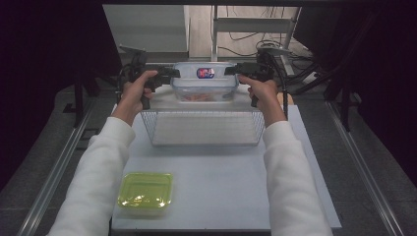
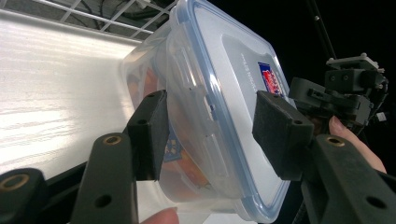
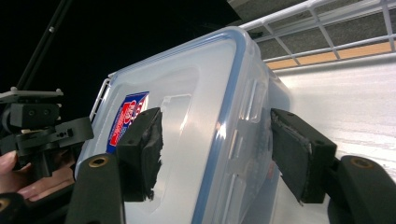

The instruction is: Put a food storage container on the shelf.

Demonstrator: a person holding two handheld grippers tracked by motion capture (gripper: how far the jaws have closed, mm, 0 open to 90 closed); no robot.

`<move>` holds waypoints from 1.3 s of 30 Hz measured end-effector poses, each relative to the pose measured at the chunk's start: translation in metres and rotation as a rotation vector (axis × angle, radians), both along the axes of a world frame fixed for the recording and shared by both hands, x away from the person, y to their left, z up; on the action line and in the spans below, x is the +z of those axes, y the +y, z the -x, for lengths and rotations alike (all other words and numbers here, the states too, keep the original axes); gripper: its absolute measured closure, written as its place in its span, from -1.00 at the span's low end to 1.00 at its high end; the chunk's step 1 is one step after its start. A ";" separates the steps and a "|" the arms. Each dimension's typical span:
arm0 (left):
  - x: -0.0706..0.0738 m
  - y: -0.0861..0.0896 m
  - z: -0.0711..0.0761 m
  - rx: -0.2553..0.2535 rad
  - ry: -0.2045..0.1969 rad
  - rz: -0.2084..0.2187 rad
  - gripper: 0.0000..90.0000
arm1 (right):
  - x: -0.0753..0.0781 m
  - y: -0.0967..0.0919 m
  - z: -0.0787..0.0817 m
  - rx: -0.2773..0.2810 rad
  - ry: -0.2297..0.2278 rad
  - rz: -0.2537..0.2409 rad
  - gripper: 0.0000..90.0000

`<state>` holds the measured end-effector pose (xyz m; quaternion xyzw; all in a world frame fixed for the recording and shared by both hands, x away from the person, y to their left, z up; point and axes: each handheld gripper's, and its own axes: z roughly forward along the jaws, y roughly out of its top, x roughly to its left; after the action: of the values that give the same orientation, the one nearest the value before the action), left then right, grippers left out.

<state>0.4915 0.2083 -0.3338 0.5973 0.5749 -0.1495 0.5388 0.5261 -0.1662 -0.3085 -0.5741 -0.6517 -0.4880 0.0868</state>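
We count one clear lidded container (image 1: 205, 81) at twelve o'clock, one wire basket (image 1: 202, 129) mid-table, one green container (image 1: 145, 192) at seven o'clock, and two grippers, the left gripper (image 1: 173, 73) and the right gripper (image 1: 232, 70).

high view looks forward and down over the white table (image 1: 221, 187) from afar; both gripper views look close along their jaws, sharing the clear lidded container (image 2: 224, 93) from opposite ends.
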 end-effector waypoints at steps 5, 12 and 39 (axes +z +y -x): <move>0.001 -0.002 0.001 0.010 -0.025 -0.014 -0.12 | 0.001 0.001 0.001 -0.004 -0.009 0.008 -0.22; 0.013 -0.002 0.015 0.043 -0.114 -0.061 -0.35 | 0.015 0.001 0.016 -0.071 -0.122 0.051 -0.41; -0.014 0.008 0.194 -0.146 -0.343 -0.292 -0.41 | -0.008 -0.045 0.163 0.293 -0.340 0.228 -0.31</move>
<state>0.2971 0.2164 -0.3482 0.7256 0.4460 0.0004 0.5241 0.3629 -0.2112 -0.3167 -0.3893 -0.7840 -0.4830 -0.0197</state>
